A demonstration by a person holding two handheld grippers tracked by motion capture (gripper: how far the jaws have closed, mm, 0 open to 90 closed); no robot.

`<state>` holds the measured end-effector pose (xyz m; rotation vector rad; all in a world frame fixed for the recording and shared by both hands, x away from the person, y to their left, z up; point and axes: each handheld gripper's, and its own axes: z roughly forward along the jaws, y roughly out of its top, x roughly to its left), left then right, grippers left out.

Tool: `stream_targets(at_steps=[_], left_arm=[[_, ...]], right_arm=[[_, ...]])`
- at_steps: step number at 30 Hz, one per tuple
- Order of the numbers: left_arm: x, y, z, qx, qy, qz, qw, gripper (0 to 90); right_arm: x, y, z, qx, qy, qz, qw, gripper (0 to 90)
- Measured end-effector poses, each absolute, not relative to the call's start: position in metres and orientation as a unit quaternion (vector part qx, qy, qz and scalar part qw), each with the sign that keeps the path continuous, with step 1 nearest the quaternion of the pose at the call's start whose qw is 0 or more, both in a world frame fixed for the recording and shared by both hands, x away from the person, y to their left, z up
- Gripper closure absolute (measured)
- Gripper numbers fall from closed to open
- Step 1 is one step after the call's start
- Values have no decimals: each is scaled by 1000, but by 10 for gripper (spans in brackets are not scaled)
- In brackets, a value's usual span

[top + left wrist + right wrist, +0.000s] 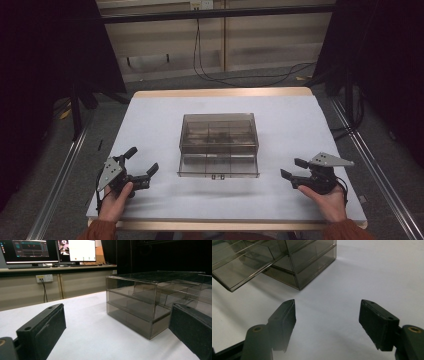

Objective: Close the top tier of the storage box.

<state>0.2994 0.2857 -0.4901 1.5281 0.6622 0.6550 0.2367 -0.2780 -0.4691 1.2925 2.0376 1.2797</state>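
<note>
Work looks barely begun: both grippers, left gripper [141,165] and right gripper [293,168], flank the smoky drawer box [218,145] mid-table, jaws spread, gripping nothing (one drawer stands slightly out).

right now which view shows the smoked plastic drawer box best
The high view: the whole drawer box sits mid-table, its compartments and front visible. The left gripper view shows one corner and side from low down; the right gripper view shows a corner, with one drawer looking pulled out.

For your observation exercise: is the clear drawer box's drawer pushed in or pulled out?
Pulled out: the drawer juts from the drawer box toward the person; the right gripper view shows it overhanging the table.
</note>
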Motion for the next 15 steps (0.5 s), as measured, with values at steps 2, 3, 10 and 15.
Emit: stream_targets(at_steps=[2,3,10,15], left_arm=[[300,286,-490,667,287,289,623,10],[299,286,-490,666,288,286,626,10],[299,286,-490,663,288,289,628,10],[299,285,-490,662,289,286,629,10]], right_arm=[[236,-278,-469,460,733,461,195,362],[236,-278,-469,458,735,462,194,375],[229,-275,-464,437,738,483,177,544],[225,-268,-462,418,751,488,150,656]])
